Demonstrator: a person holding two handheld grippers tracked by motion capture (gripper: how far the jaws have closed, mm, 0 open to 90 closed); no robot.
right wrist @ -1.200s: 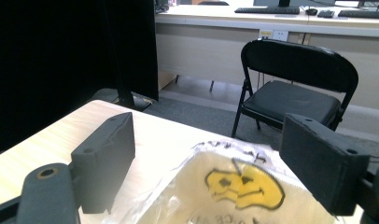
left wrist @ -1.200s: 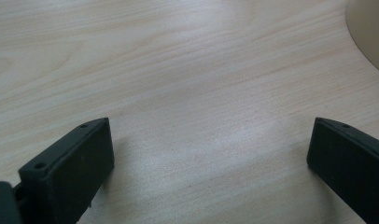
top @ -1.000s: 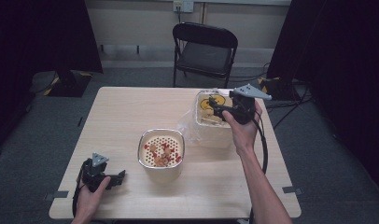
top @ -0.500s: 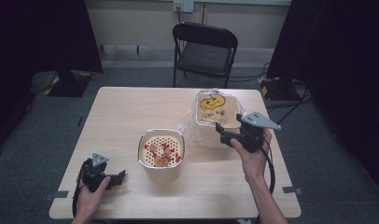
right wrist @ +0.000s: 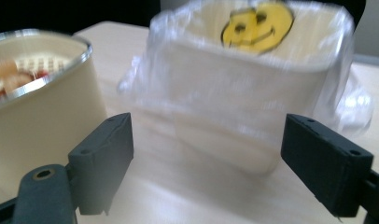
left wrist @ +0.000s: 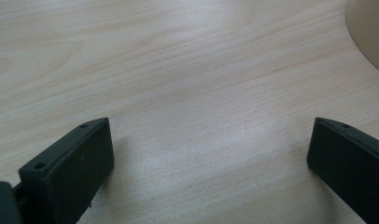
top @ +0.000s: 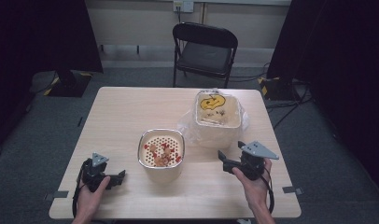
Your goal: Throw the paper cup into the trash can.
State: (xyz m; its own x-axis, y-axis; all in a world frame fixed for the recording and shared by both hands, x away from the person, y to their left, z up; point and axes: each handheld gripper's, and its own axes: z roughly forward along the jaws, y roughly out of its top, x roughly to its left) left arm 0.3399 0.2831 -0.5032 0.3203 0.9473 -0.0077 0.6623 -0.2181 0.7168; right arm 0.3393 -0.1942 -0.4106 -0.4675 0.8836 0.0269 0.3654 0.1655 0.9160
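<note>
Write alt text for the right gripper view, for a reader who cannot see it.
The right gripper, its two black fingers wide open with nothing between them, faces a cream tub lined with a clear plastic bag; a yellow smiley face shows on the tub's inside. A metal-rimmed cream container stands at the left on the light wooden table.

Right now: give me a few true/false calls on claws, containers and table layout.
1. Both claws are open and hold nothing. True: left claw, right claw.
2. The bag-lined bin has a yellow smiley inside. True.
3. The metal-rimmed container is empty. False: red and tan pieces lie on its perforated insert.
4. The right claw grips the bag-lined bin. False: it sits apart from it.
5. A folding chair stands beyond the table. True.
</note>
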